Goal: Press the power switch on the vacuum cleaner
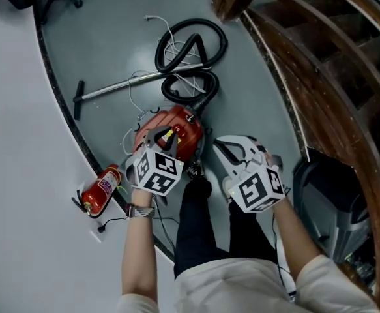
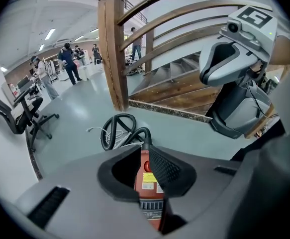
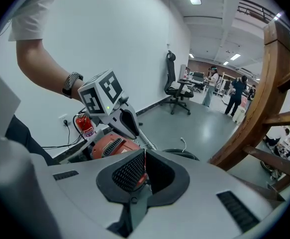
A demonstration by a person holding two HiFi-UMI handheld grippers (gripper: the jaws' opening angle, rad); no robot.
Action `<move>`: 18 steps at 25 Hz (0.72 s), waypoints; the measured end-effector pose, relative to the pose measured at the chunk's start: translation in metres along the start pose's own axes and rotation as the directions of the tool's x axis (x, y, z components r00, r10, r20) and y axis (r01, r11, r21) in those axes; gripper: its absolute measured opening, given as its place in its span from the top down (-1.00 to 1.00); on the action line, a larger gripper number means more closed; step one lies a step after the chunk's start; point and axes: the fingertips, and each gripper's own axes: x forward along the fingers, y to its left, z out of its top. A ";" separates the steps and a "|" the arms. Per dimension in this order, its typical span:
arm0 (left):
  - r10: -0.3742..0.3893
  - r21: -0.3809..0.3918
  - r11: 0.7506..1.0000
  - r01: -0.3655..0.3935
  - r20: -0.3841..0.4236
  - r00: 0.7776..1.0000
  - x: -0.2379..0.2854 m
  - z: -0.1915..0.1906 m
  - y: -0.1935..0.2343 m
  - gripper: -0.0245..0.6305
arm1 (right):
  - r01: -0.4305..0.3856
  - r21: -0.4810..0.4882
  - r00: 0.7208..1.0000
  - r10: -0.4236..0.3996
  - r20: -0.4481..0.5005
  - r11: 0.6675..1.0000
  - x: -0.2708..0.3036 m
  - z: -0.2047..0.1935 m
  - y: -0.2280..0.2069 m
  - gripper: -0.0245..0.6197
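Downward, left tool (image 1: 169,137) held over vacuum (image 1: 187,134).
It is narrowly spread; the right tool (image 1: 222,145) alongside is pressed together.

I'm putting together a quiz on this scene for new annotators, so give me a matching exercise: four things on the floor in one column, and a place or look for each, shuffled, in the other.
Things:
1. vacuum cleaner
2. hose
3. fire extinguisher
4. metal tube

Descriptions:
A. black, coiled in loops
B. straight and silver, lying flat on the grey floor
C. red, beside the white wall
D. red body, just ahead of the left hand-held gripper

Pairs: 1-D, 2-A, 3-C, 4-B
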 end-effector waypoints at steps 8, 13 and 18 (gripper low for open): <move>-0.037 -0.014 0.999 0.036 -0.052 0.998 0.037 -0.025 -0.004 0.75 | 0.000 0.016 1.000 0.000 -0.016 1.000 0.018 -0.016 -0.002 0.83; -0.056 -0.028 0.998 0.053 -0.084 0.995 0.057 -0.037 -0.008 0.74 | 0.000 0.039 1.000 0.001 -0.029 0.999 0.023 -0.026 -0.003 0.83; -0.059 -0.029 0.998 0.056 -0.116 0.991 0.076 -0.048 -0.004 0.72 | 0.004 0.063 0.999 -0.002 -0.044 0.998 0.029 -0.034 -0.006 0.83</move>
